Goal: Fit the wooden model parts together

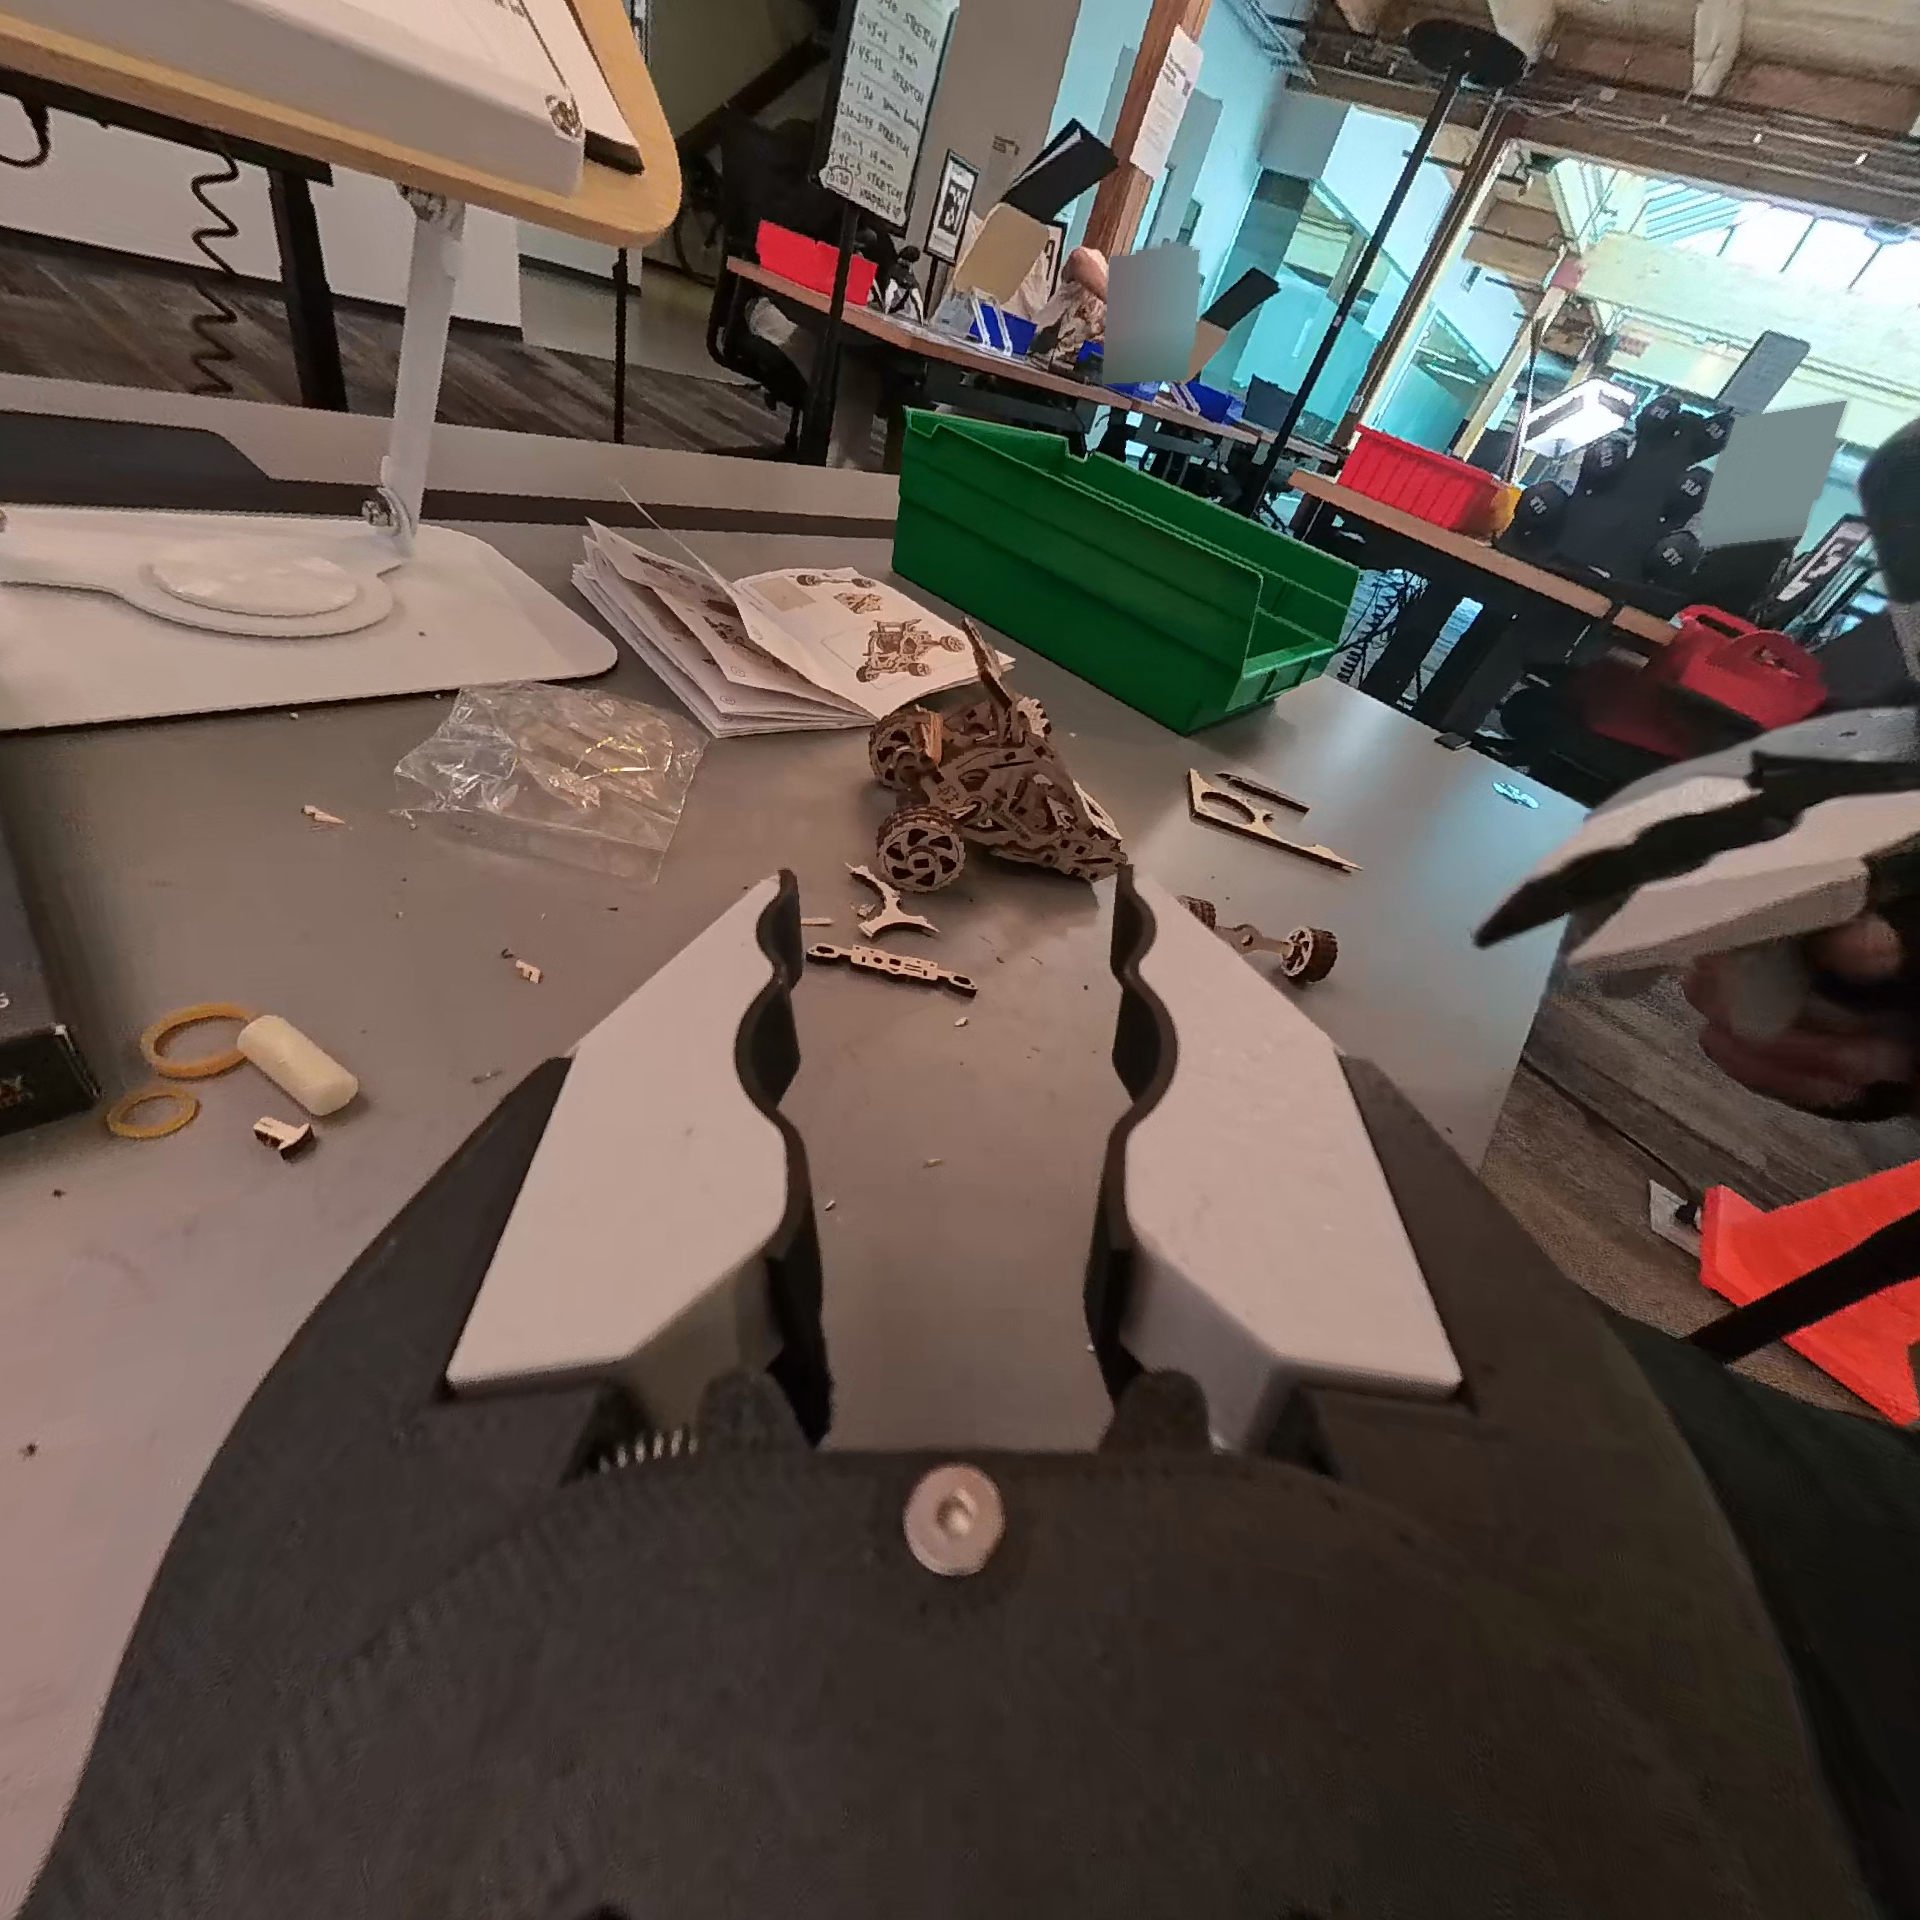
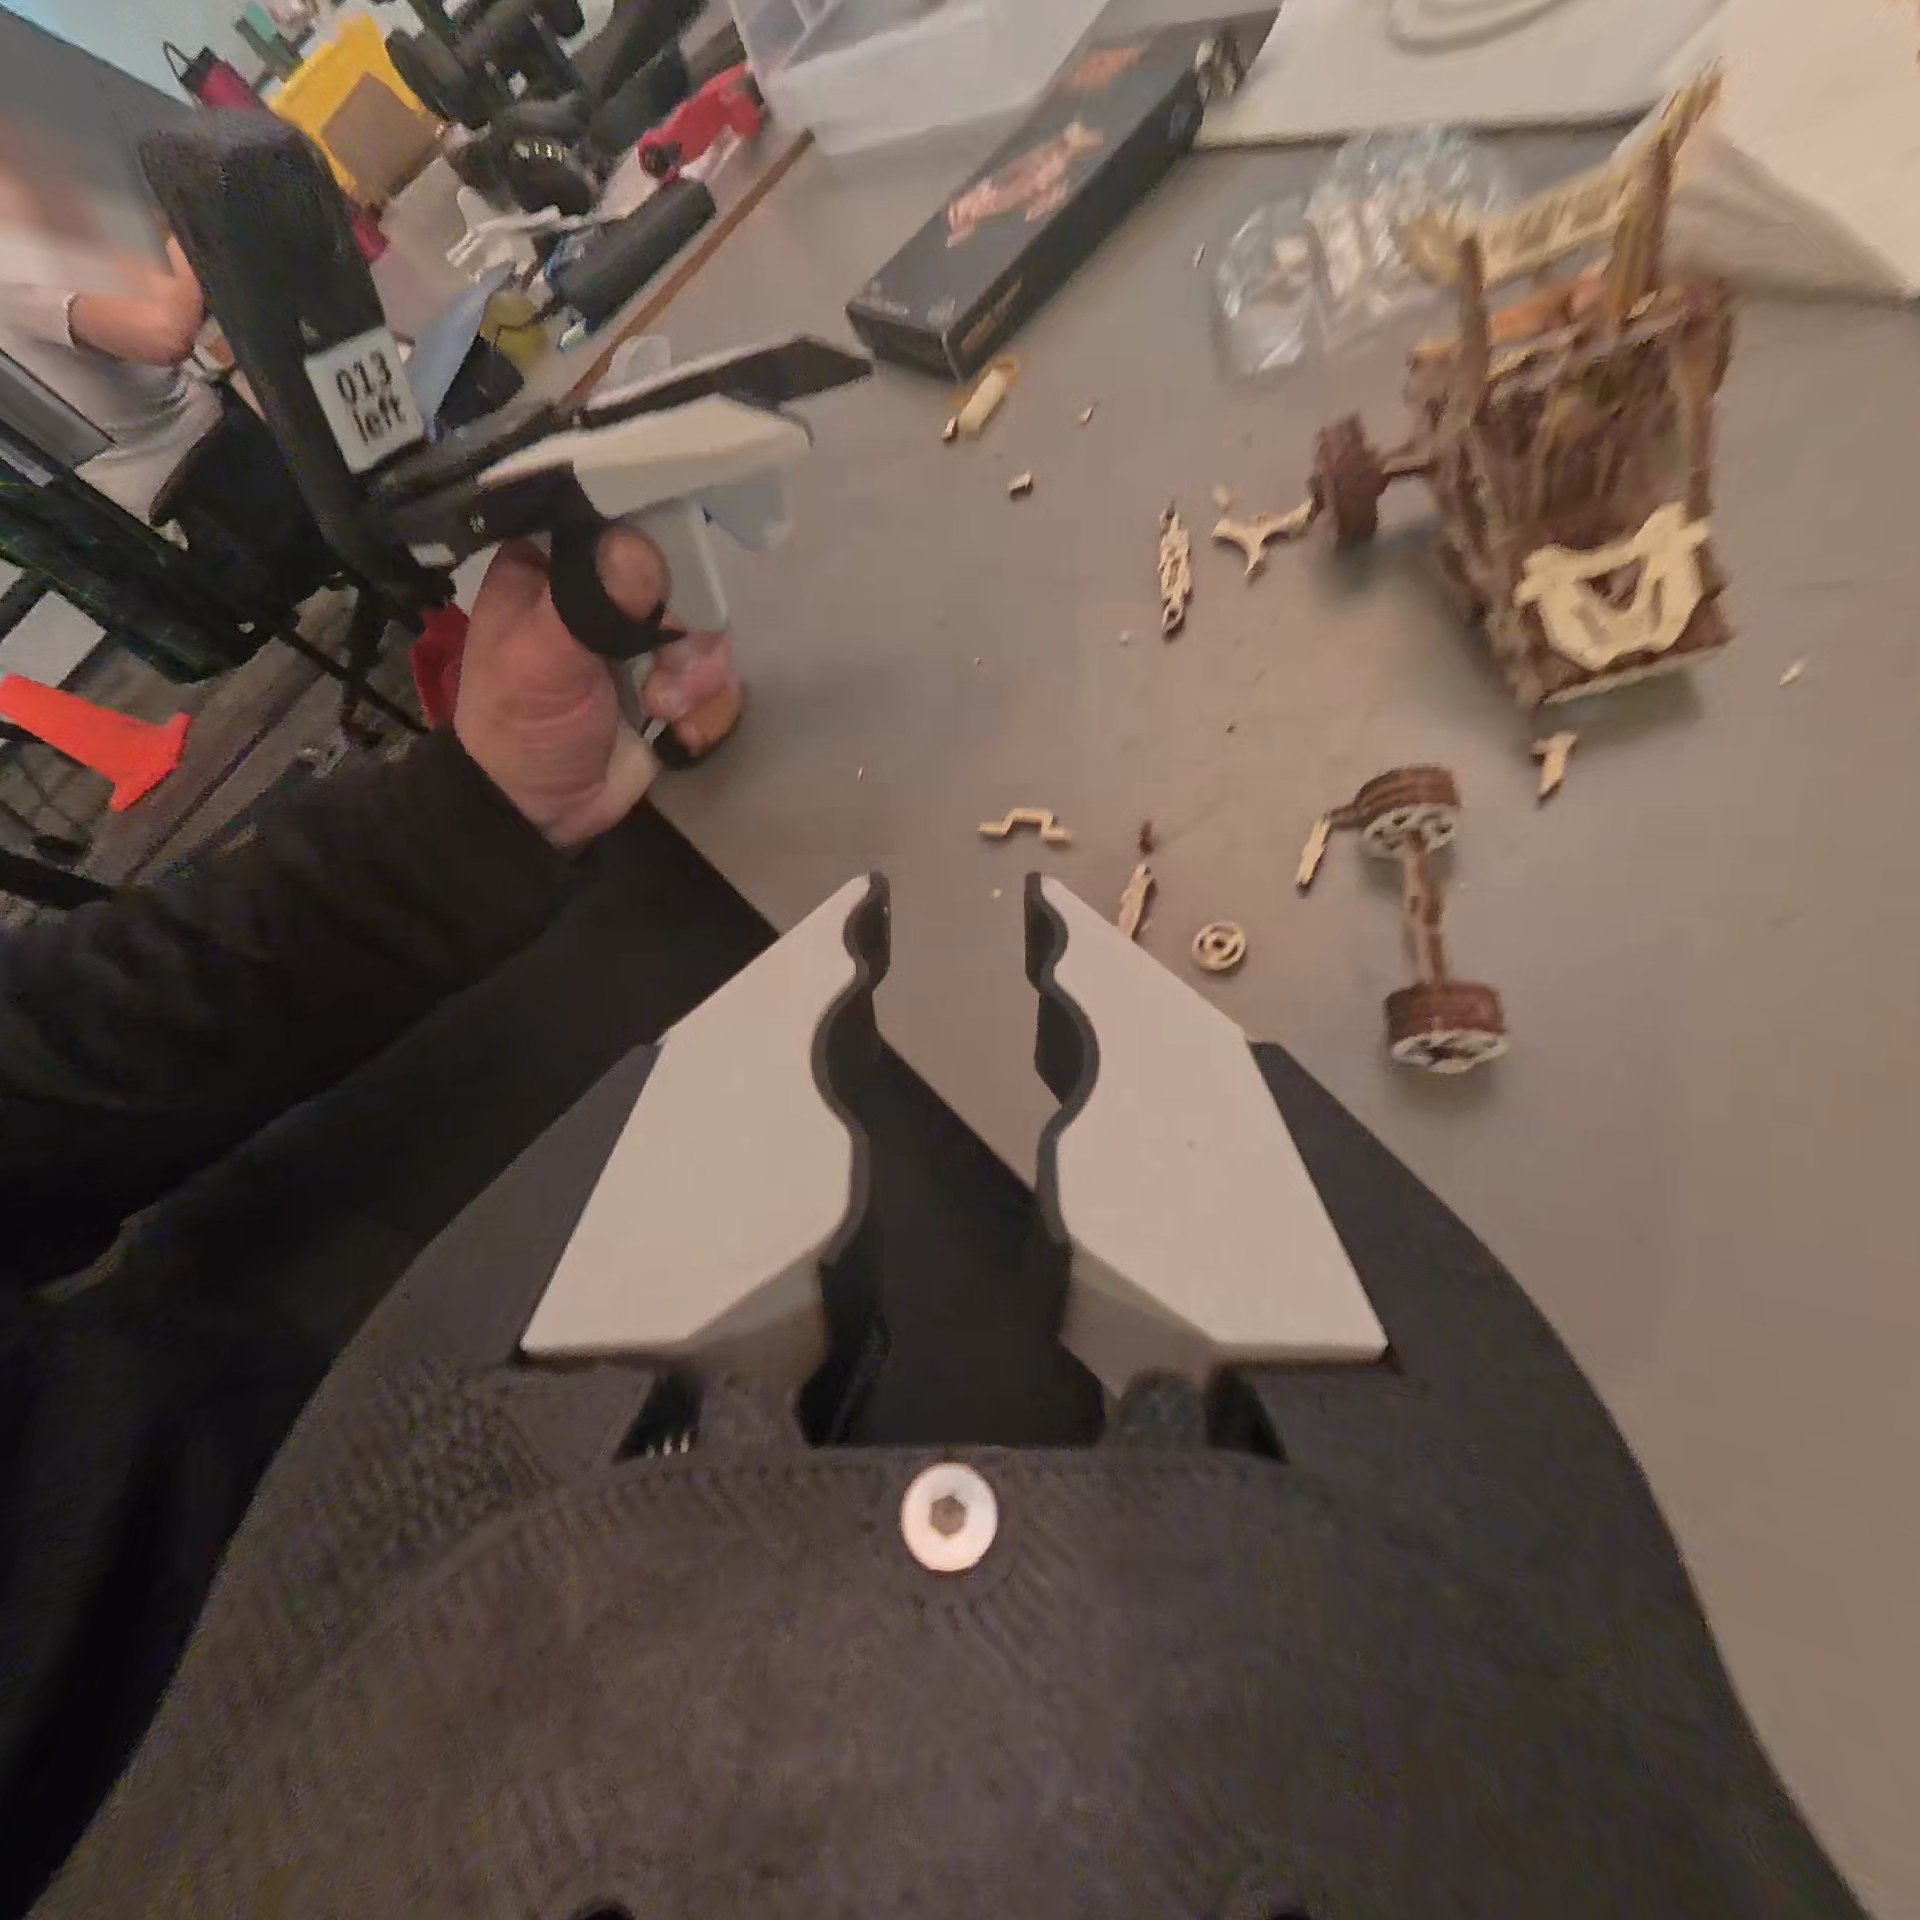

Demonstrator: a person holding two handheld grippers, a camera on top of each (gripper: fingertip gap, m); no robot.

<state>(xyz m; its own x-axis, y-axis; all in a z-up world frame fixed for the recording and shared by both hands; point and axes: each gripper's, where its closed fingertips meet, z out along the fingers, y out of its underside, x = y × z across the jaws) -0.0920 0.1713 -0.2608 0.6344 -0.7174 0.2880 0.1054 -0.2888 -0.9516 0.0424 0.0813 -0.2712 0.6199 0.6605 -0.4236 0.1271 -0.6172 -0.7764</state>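
Both tongs (image 1: 956, 894) (image 2: 956, 894) gape empty; wooden model (image 2: 1558, 520) blurred.

We see a grey table (image 1: 935, 1122) carrying the wooden car (image 1: 987, 800), a loose axle (image 1: 1273, 940), flat wooden parts (image 1: 894, 961), a booklet (image 1: 769, 644), plastic bag (image 1: 551, 769), green bin (image 1: 1112, 582), rubber bands (image 1: 192, 1039), a black box (image 2: 1029, 197) and a white stand (image 1: 260, 613).
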